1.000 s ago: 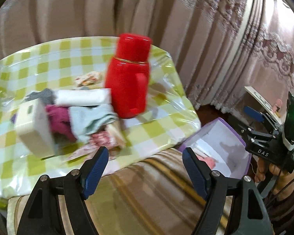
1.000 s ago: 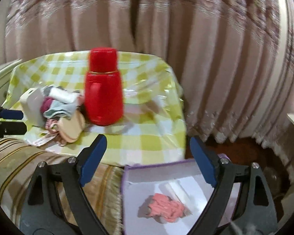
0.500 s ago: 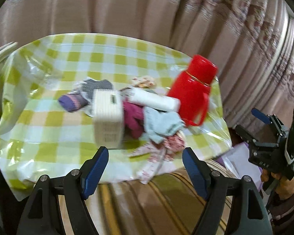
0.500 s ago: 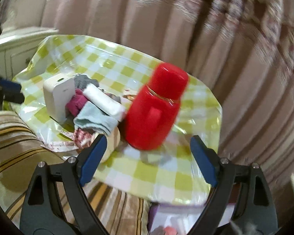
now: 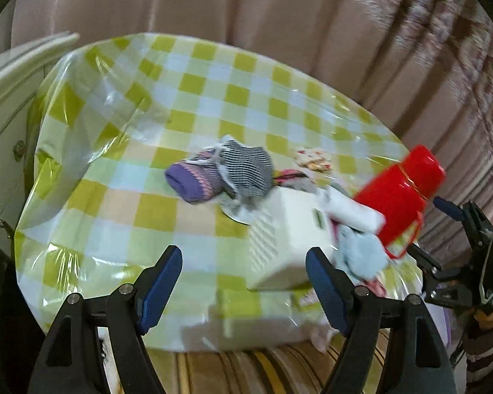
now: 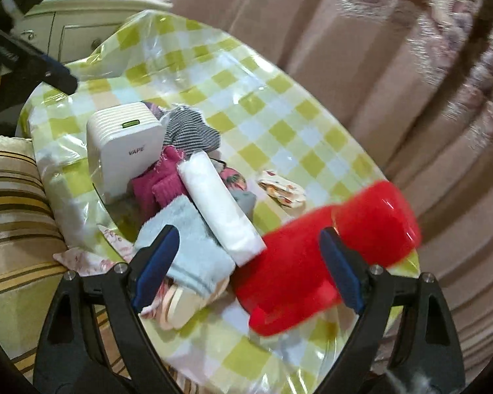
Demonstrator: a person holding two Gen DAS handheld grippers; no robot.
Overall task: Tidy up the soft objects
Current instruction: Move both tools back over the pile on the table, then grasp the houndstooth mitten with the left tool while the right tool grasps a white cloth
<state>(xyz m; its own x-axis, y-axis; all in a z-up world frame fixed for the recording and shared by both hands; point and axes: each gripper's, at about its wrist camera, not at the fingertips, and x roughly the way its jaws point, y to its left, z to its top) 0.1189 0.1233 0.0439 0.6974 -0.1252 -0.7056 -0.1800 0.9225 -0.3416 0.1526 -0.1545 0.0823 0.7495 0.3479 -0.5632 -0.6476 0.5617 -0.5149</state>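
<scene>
A heap of soft things lies on the green-checked table (image 5: 187, 121): a purple sock (image 5: 194, 180), a grey striped cloth (image 5: 246, 167), a magenta sock (image 6: 162, 180), a light blue fluffy sock (image 6: 194, 246) and a white roll (image 6: 220, 207). My left gripper (image 5: 243, 282) hangs open over the table's near edge, nothing between its fingers. My right gripper (image 6: 249, 269) is open too, low over the blue sock and the red flask (image 6: 315, 252), touching neither that I can tell.
A white boxy device (image 6: 125, 147) stands among the socks. The red flask (image 5: 401, 193) stands at the table's right end. A striped sofa arm (image 6: 13, 203) runs along the near side. Pink curtains (image 5: 279, 16) hang behind; a cream cabinet (image 6: 79, 16) is at the left.
Both grippers have swung leftward and rolled. The purple box with the pink item has left the right wrist view; the heap and flask now fill it. Jaw gaps look unchanged.
</scene>
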